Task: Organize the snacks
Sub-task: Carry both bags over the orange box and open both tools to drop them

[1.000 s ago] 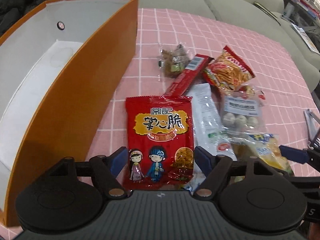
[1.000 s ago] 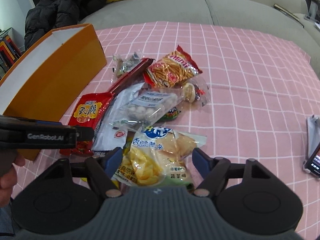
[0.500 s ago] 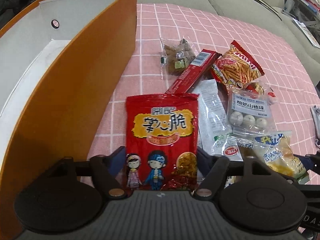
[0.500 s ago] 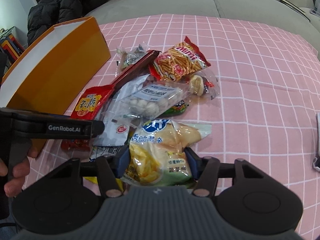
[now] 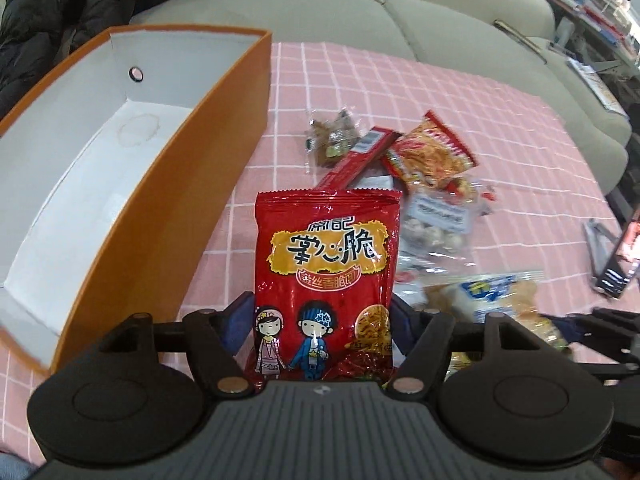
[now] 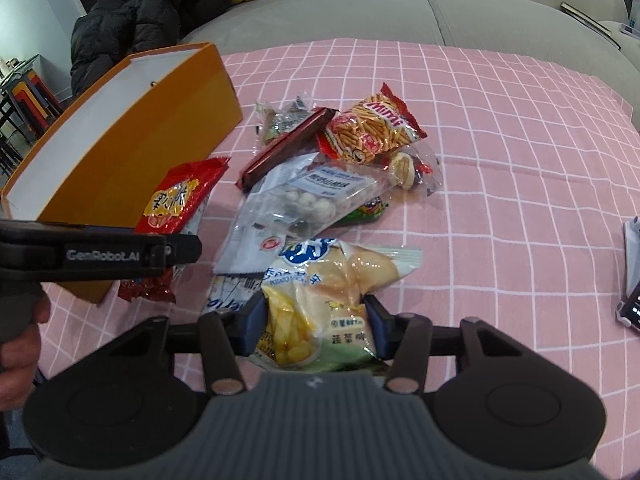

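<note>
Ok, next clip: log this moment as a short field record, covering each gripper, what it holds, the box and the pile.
left gripper: shut on red foil snack bag, lifted
right gripper: shut on pale yellow chip bag
orange cardboard box: open, white inside, no snacks seen
remaining snack pile: loose on pink checked tablecloth, beside box
</note>
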Tool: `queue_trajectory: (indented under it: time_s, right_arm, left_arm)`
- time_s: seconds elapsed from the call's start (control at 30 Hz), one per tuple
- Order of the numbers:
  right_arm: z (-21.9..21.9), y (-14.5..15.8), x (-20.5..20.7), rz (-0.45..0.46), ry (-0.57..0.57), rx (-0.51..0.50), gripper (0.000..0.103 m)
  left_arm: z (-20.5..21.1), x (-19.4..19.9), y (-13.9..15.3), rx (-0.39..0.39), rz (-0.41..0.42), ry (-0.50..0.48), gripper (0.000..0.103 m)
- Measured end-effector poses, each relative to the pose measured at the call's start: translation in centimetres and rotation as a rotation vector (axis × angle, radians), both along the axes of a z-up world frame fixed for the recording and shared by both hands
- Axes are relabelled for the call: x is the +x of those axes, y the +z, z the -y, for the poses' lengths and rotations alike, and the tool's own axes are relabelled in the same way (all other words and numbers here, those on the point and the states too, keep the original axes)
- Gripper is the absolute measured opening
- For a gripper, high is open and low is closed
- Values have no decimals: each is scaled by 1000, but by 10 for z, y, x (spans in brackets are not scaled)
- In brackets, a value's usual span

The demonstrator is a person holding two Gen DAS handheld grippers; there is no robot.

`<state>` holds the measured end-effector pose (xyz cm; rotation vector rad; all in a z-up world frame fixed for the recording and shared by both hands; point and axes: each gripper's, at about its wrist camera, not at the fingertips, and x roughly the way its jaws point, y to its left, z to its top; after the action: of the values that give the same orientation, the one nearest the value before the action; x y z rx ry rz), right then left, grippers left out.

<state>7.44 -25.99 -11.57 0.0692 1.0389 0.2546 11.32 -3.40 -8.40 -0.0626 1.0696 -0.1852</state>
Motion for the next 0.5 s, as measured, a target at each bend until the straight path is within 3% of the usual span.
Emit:
queue_trajectory:
  time_s: [0.5]
  right_arm:
    - [-12,46,-54,97,45,35,43]
  left_arm:
    - [-10,-51,66,-14,144,-9,78]
